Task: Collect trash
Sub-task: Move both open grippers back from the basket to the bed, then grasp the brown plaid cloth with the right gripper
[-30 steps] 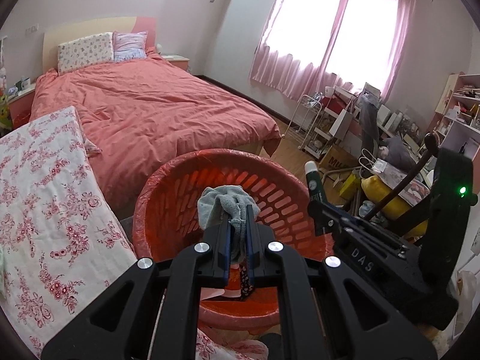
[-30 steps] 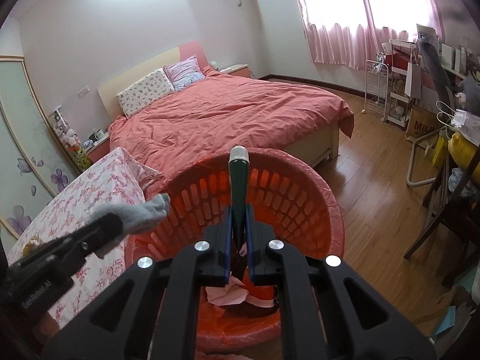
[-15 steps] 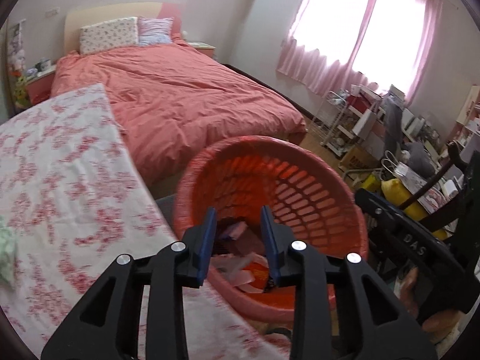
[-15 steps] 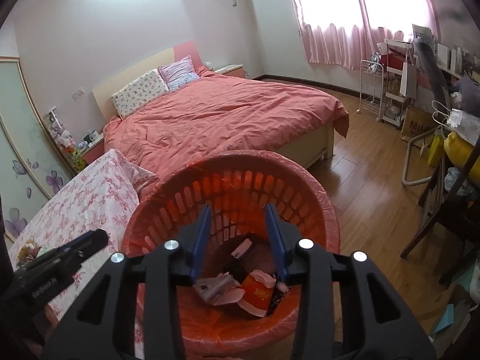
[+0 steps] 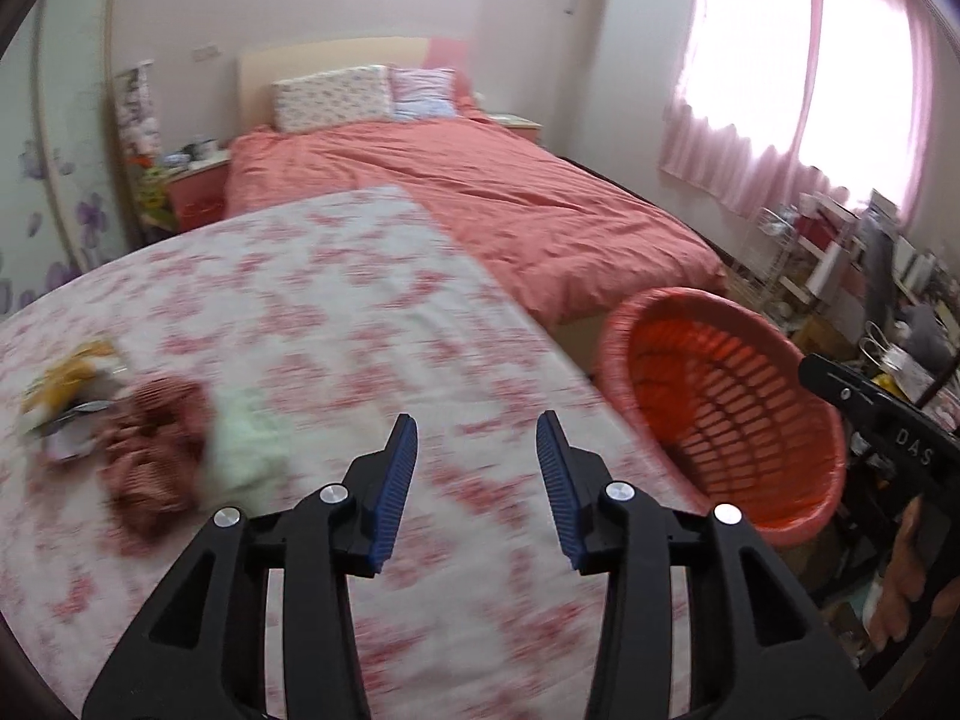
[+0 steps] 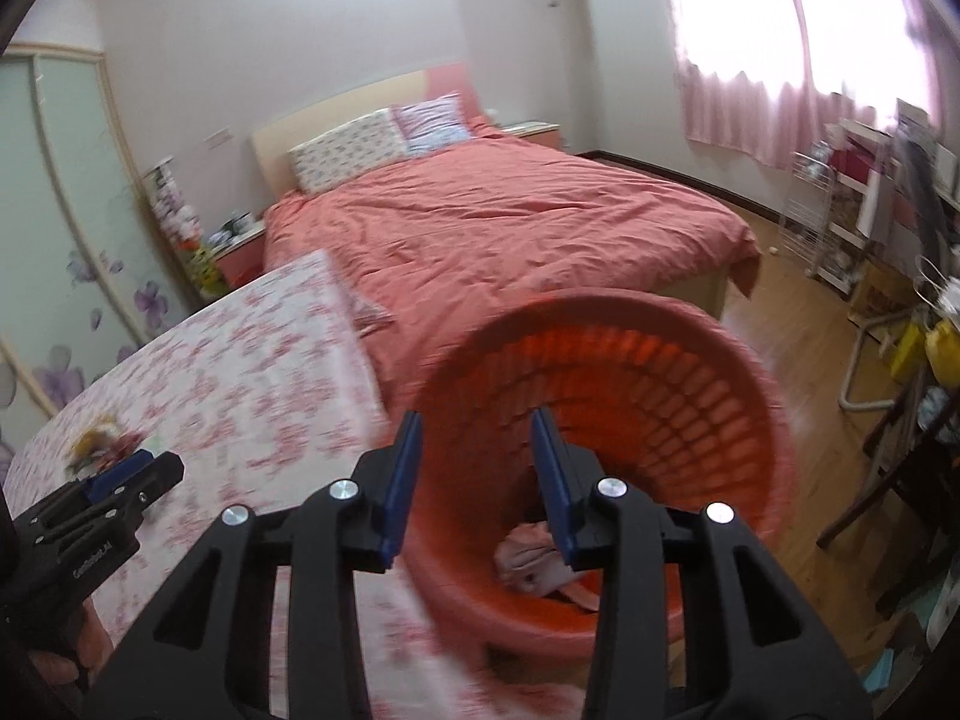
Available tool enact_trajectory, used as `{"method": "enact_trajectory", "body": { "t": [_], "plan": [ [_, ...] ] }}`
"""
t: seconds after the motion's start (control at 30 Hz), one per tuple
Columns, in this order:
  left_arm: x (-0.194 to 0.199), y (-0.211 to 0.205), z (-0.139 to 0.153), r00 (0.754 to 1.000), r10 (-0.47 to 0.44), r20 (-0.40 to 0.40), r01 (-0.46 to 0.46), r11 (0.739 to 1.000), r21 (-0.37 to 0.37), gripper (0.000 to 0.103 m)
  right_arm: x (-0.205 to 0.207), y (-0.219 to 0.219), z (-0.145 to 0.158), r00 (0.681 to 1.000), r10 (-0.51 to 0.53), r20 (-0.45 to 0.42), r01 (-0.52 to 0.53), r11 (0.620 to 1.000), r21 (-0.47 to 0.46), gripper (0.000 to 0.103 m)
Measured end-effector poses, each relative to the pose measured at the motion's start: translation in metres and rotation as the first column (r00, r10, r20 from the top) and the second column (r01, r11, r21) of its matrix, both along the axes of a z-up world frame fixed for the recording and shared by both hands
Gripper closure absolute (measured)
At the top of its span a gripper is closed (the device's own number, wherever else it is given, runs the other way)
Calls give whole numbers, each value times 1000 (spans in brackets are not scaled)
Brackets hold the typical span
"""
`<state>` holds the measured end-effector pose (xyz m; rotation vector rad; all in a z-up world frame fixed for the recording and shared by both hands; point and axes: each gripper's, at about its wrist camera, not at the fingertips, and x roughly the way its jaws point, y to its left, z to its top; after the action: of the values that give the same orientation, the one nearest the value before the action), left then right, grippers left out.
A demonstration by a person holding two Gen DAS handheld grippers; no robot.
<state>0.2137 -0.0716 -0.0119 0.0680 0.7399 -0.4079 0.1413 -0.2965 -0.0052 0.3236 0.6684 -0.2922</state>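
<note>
The left gripper (image 5: 477,438), jaws opening and empty, is angled down over the flowered tabletop (image 5: 336,312) near the trash pile (image 5: 120,420), while the right gripper (image 6: 477,438), parted and empty, is tilted down over the red basket (image 6: 750,396).

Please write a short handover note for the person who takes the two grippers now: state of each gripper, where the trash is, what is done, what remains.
Left gripper: empty, jaws opening, over the floral cloth.
Right gripper: open, empty, over the orange basket.
Done: some crumpled trash lies in the basket.
Left: a blurred pile on the cloth, a yellow wrapper, a reddish crumpled piece and a pale green piece. Basket stands beside the cloth's edge.
</note>
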Motion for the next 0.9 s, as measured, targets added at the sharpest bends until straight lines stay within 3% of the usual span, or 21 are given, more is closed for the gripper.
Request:
{"method": "enact_trajectory", "body": {
  "t": [0.27,0.6,0.9],
  "plan": [
    [-3,85,3,988,155,16,-155,988,23,61,31,94,9,981,195,-15,-195,981,-15,65],
    [-3,200,-4,933,361,3,-361,932,33,61,60,206,10,919,394,-30,-394,919,-15,67],
    [-4,252,-10,897,441,-18,-441,897,15,61,76,268,3,873,484,-59,-486,874,-15,69]
  ]
}}
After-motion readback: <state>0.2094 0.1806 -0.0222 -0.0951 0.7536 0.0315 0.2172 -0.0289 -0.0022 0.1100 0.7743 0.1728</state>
